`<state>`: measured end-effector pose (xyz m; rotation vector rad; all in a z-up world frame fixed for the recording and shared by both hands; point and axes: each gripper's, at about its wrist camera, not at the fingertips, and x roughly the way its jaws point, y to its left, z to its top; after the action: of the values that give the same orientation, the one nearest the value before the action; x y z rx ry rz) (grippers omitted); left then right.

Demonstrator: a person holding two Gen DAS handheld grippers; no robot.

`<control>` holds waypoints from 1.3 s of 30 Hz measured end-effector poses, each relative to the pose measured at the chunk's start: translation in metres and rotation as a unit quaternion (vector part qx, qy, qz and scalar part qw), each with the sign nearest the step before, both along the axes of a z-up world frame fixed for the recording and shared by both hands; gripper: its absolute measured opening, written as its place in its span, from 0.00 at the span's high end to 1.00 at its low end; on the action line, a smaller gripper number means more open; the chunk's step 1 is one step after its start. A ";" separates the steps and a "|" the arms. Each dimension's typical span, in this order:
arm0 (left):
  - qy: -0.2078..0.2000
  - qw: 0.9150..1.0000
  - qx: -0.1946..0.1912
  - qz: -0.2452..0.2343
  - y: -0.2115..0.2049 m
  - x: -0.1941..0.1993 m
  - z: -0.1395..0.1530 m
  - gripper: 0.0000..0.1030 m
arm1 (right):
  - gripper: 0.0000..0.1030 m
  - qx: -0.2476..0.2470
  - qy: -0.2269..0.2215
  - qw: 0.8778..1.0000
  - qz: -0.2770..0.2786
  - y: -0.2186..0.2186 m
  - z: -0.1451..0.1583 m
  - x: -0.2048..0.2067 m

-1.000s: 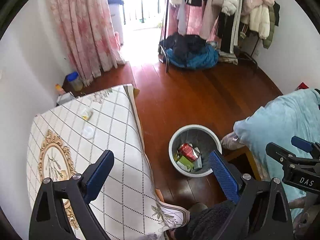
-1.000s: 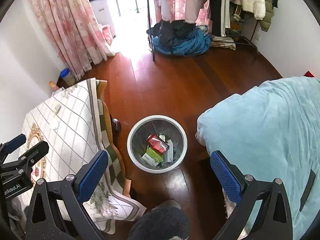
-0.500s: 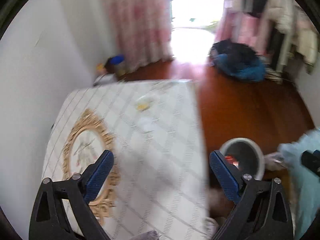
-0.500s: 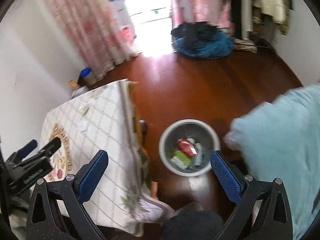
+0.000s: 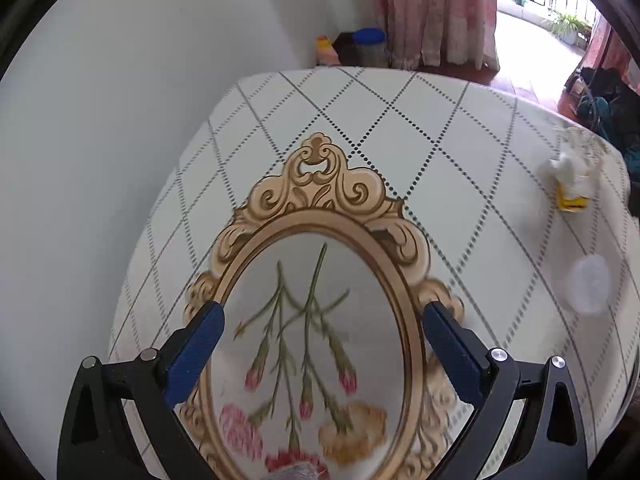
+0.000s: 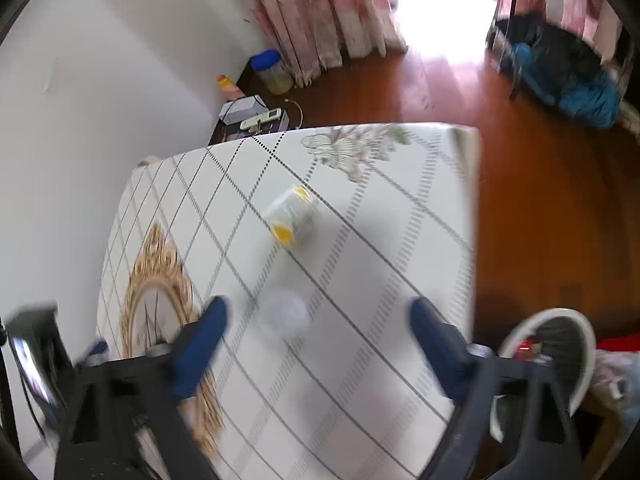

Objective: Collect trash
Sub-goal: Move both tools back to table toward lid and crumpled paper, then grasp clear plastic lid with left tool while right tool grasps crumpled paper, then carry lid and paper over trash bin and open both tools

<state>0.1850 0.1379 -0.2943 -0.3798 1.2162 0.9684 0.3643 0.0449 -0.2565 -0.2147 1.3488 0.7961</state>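
A crumpled clear wrapper with yellow print [image 6: 291,216] lies on the white checked tablecloth [image 6: 380,248]; it also shows at the right of the left wrist view [image 5: 570,182]. A round clear lid [image 6: 285,314] lies nearer, also in the left wrist view [image 5: 589,288]. My right gripper [image 6: 318,332] is open and empty, the lid just ahead between its fingers. My left gripper [image 5: 322,340] is open and empty above the tablecloth's gold oval print [image 5: 316,320]. The grey trash bin [image 6: 560,344] with trash inside stands on the floor at the right.
A white wall [image 5: 140,100] borders the table's left side. A small stand with a blue-lidded jar [image 6: 270,70] sits behind the table by the pink curtain [image 6: 320,12]. Clothes [image 6: 560,76] are piled on the wood floor at far right.
Both grippers have swung left from over the bin and floor to above the table. The right gripper now faces the lid and wrapper; the left faces the gold oval print.
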 end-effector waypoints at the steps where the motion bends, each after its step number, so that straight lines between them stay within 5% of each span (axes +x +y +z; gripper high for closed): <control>1: 0.000 1.000 -0.005 -0.003 0.003 0.003 -0.003 0.02 | 0.28 -0.001 0.012 1.000 -0.010 0.009 -0.010 0.007; 3: 0.000 1.000 -0.010 -0.008 0.006 0.009 -0.008 0.02 | 0.31 -0.003 0.034 0.999 -0.032 0.026 -0.030 0.019; 6: 0.001 1.000 -0.019 -0.018 0.009 0.015 -0.012 0.02 | 0.50 0.004 0.059 0.997 -0.050 0.039 -0.048 0.031; 8: 0.003 0.999 -0.023 -0.023 0.009 0.018 -0.014 0.02 | 0.82 0.005 0.066 0.997 -0.049 0.045 -0.057 0.033; 10: -0.001 0.999 -0.030 -0.029 0.005 0.018 -0.012 0.02 | 0.89 0.011 0.058 0.997 -0.049 0.044 -0.056 0.032; 17: -0.064 0.990 -0.073 -0.102 -0.042 0.035 0.013 0.02 | 0.91 -0.005 -0.020 0.997 -0.068 -0.018 -0.026 0.037; 28: -0.069 0.975 -0.105 -0.185 -0.097 0.092 0.011 0.03 | 0.91 -0.022 -0.002 0.995 -0.101 -0.082 -0.038 0.053; 31: -0.067 0.974 -0.106 -0.189 -0.090 0.099 0.009 0.20 | 0.91 -0.022 0.001 0.995 -0.101 -0.084 -0.040 0.054; 36: -0.065 0.973 -0.113 -0.189 -0.081 0.103 0.001 0.64 | 0.91 -0.024 0.004 0.995 -0.095 -0.080 -0.044 0.052; 39: -0.068 0.974 -0.110 -0.189 -0.080 0.102 -0.001 0.65 | 0.91 -0.026 0.003 0.996 -0.090 -0.078 -0.046 0.050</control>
<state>0.2873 0.0583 -0.2951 -0.3647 1.2184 0.4759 0.4145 -0.0326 -0.3020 -0.1287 1.3735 0.6109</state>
